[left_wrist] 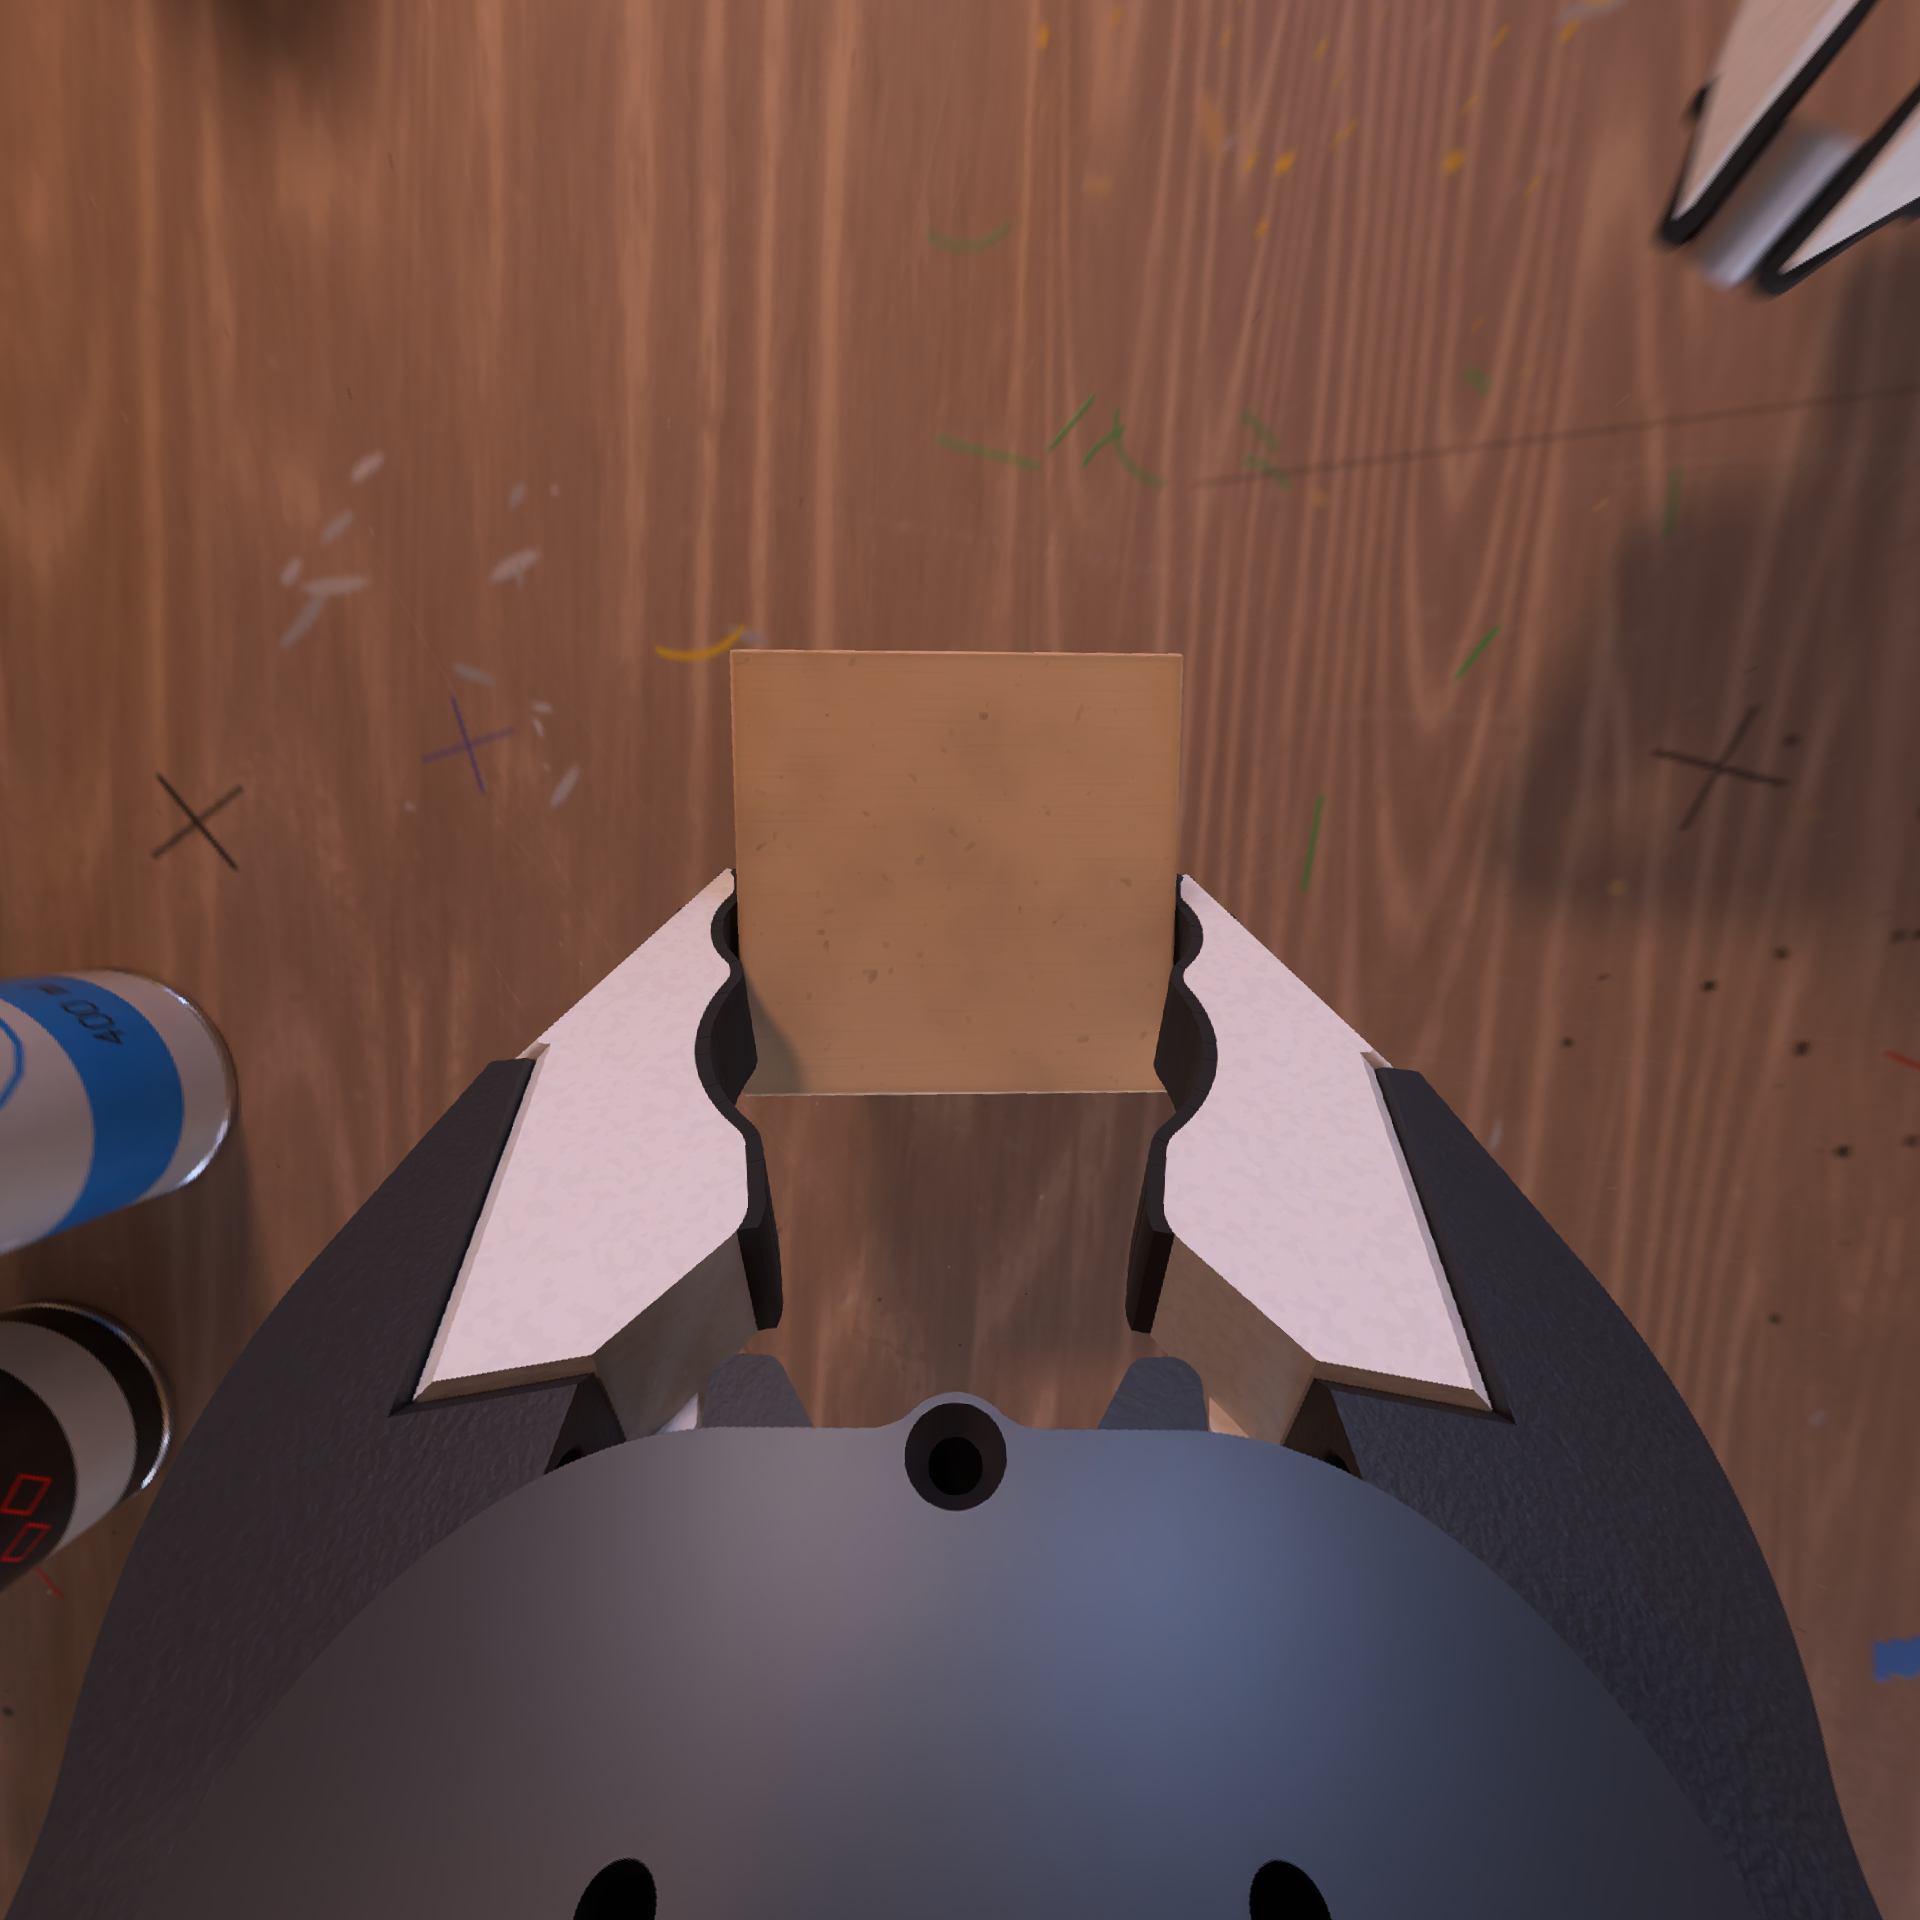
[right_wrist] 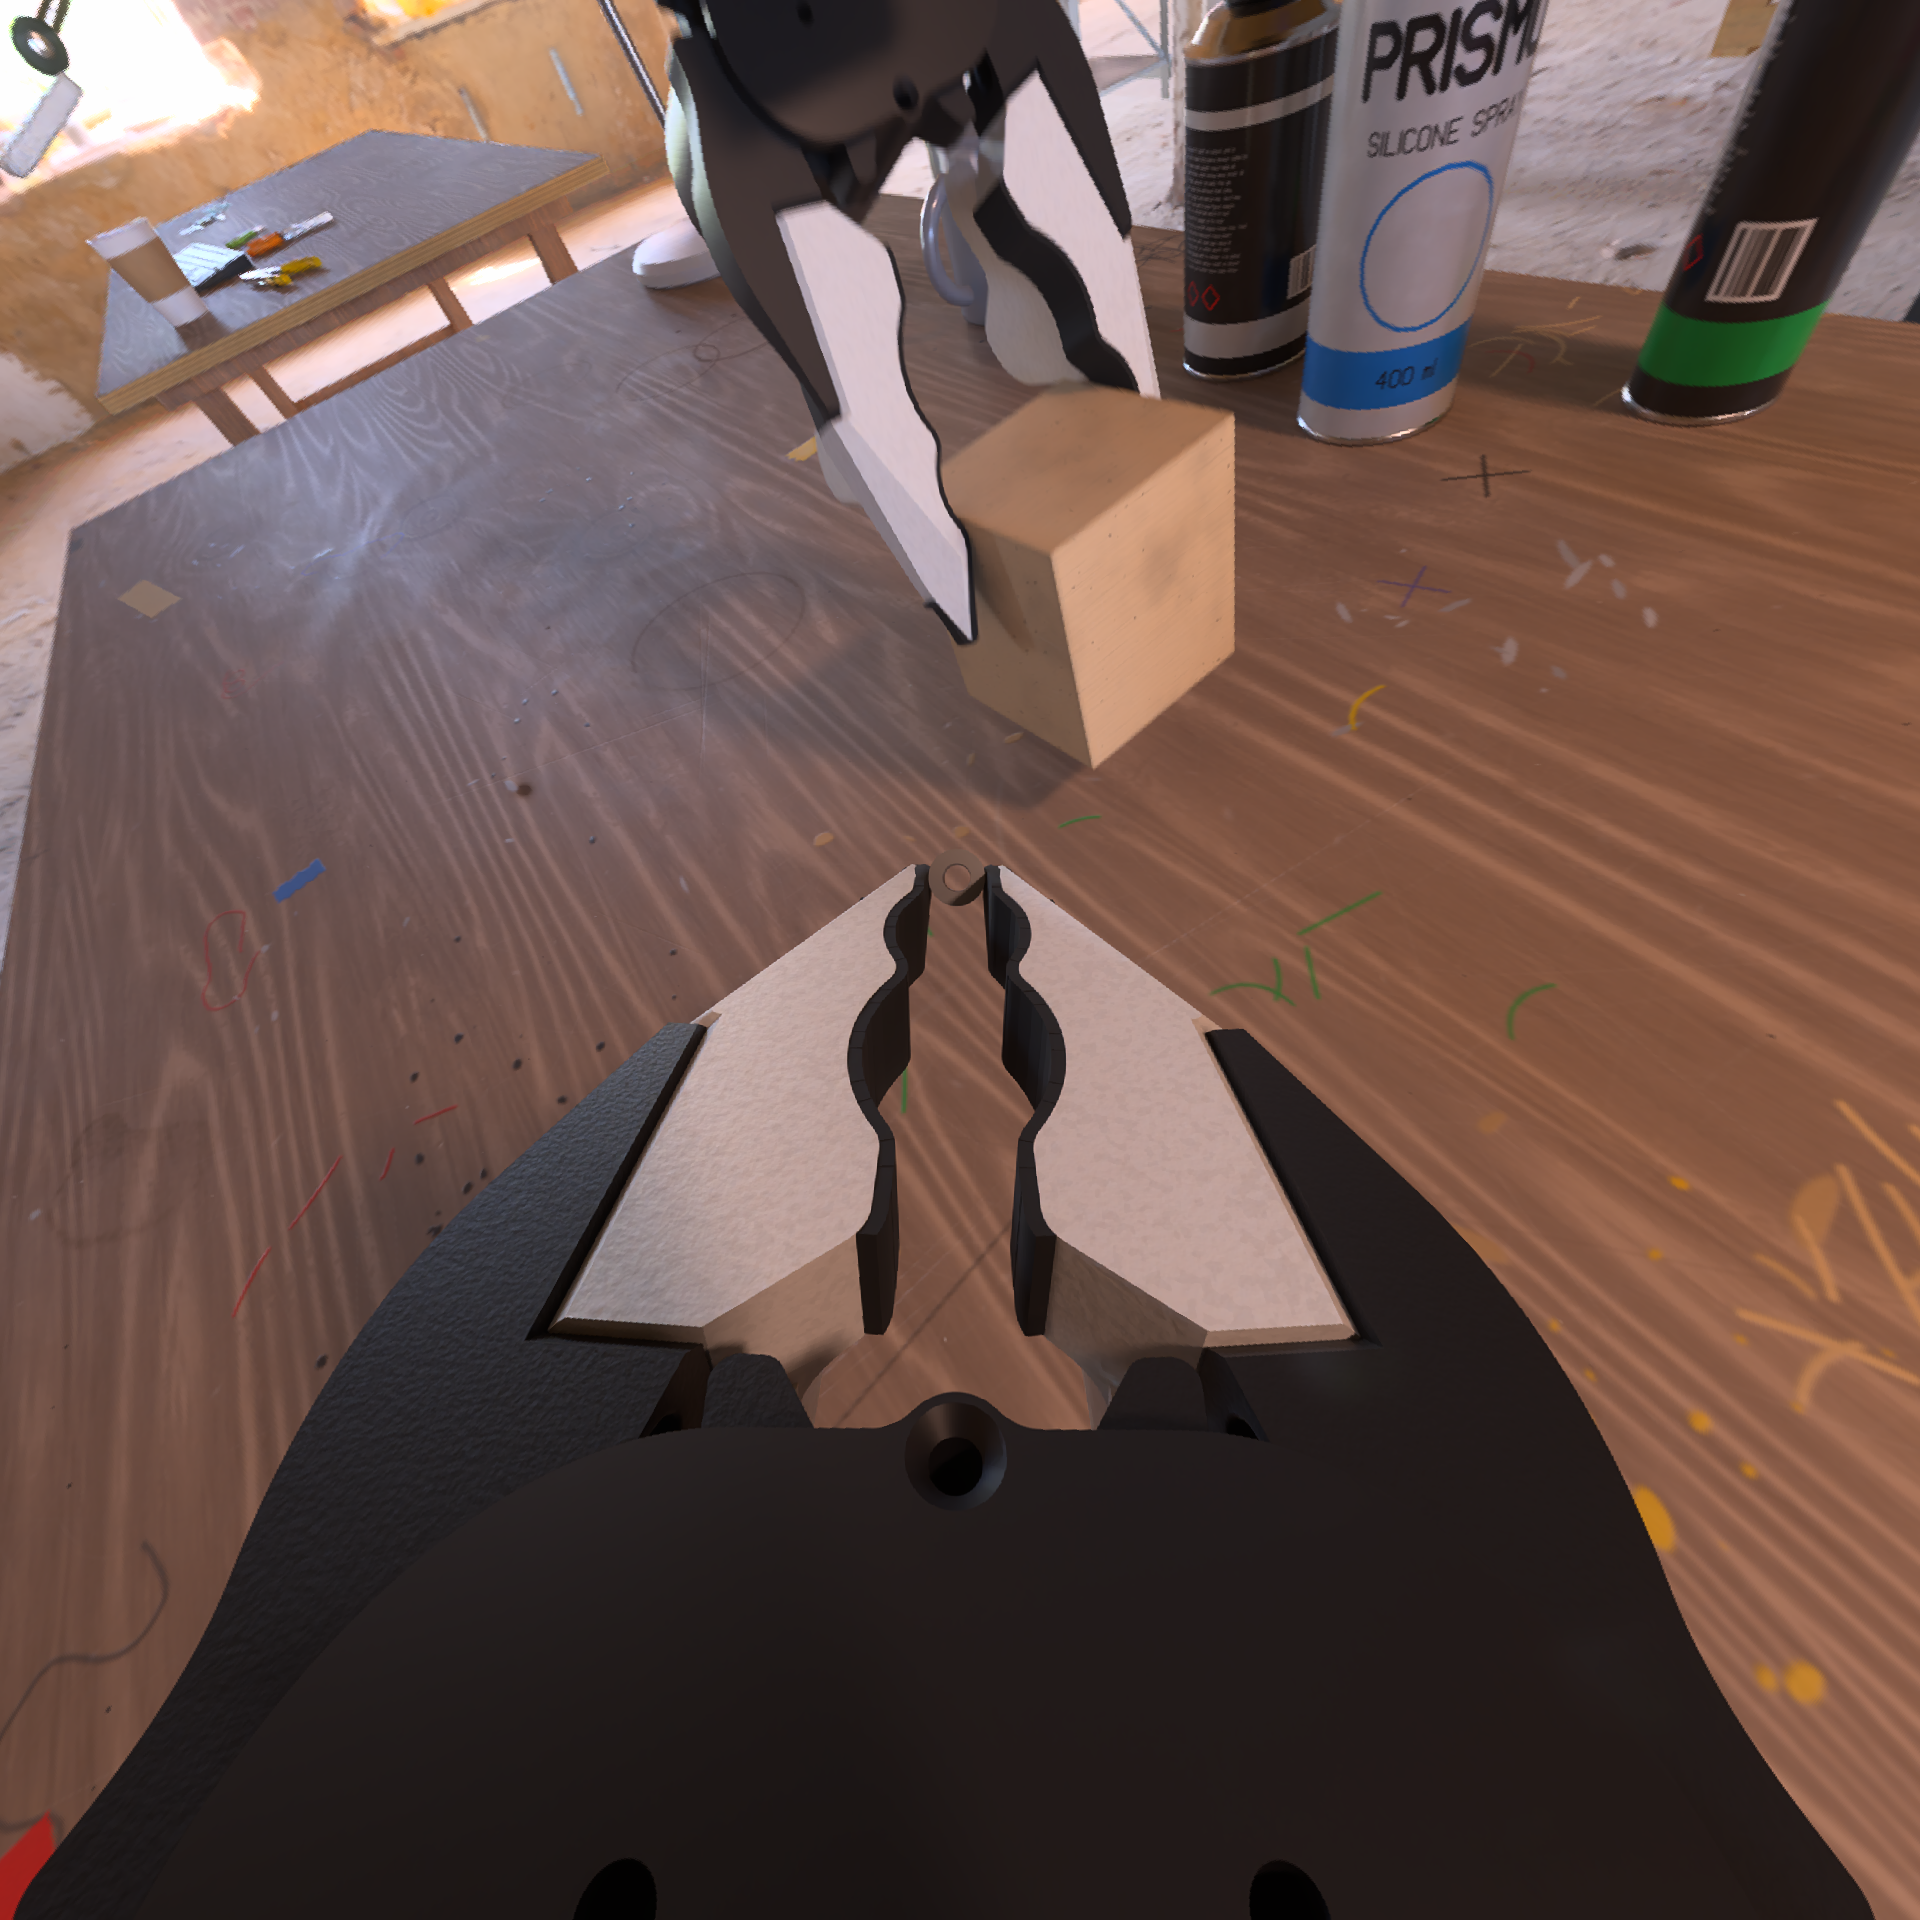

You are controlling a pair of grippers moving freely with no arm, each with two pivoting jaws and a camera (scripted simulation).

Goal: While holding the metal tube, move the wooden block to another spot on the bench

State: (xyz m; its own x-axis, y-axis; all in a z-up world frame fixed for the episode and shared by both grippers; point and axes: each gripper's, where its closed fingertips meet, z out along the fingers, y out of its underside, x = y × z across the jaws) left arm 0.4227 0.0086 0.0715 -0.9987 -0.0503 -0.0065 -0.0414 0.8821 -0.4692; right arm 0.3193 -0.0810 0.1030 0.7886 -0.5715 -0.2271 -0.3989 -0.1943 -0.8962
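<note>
The wooden block (left_wrist: 956,873) is a tan cube between the fingertips of my left gripper (left_wrist: 956,925), which is shut on its two sides from above. In the right wrist view the block (right_wrist: 1132,582) sits tilted, with a shadow under its near corner, and the left gripper's white fingers (right_wrist: 883,436) clamp it. My right gripper (right_wrist: 956,883) is shut on the metal tube (right_wrist: 956,880), a thin tube seen end-on at the fingertips, low over the wooden bench (right_wrist: 520,935). The right gripper also shows at the top right of the left wrist view (left_wrist: 1787,135).
Three spray cans stand just behind the block: a silver-and-blue one (right_wrist: 1392,260), a black one (right_wrist: 1247,208) and a black-and-green one (right_wrist: 1745,260). Two of them show at the left edge of the left wrist view (left_wrist: 94,1101). A second table (right_wrist: 312,270) stands far behind.
</note>
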